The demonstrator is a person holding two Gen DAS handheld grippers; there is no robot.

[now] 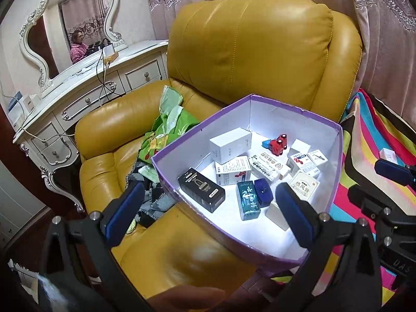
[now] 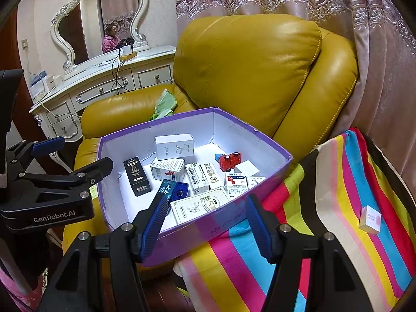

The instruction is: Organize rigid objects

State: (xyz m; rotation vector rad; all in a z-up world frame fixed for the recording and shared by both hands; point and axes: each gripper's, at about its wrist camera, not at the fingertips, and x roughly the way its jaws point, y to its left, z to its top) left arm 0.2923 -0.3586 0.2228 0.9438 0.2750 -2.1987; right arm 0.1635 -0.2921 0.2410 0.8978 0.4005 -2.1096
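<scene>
A purple cardboard box (image 1: 335,182) (image 2: 208,230) with a white inside sits on the yellow armchair seat. It holds several small cartons, a black carton (image 1: 201,189) (image 2: 137,175), a teal carton (image 1: 247,202), a dark blue case (image 1: 263,192) (image 2: 180,192) and a red toy truck (image 1: 278,144) (image 2: 229,161). One small white-pink carton (image 2: 369,219) lies outside on the striped blanket at the right. My left gripper (image 1: 210,214) is open and empty over the box's near corner. My right gripper (image 2: 204,225) is open and empty over the box's near wall.
The yellow leather armchair (image 1: 247,52) (image 2: 247,65) has green cloth (image 1: 169,124) and dark fabric on its seat left of the box. A striped blanket (image 2: 338,195) covers the surface at the right. A white dresser with mirror (image 1: 91,88) stands at the left. Curtains hang behind.
</scene>
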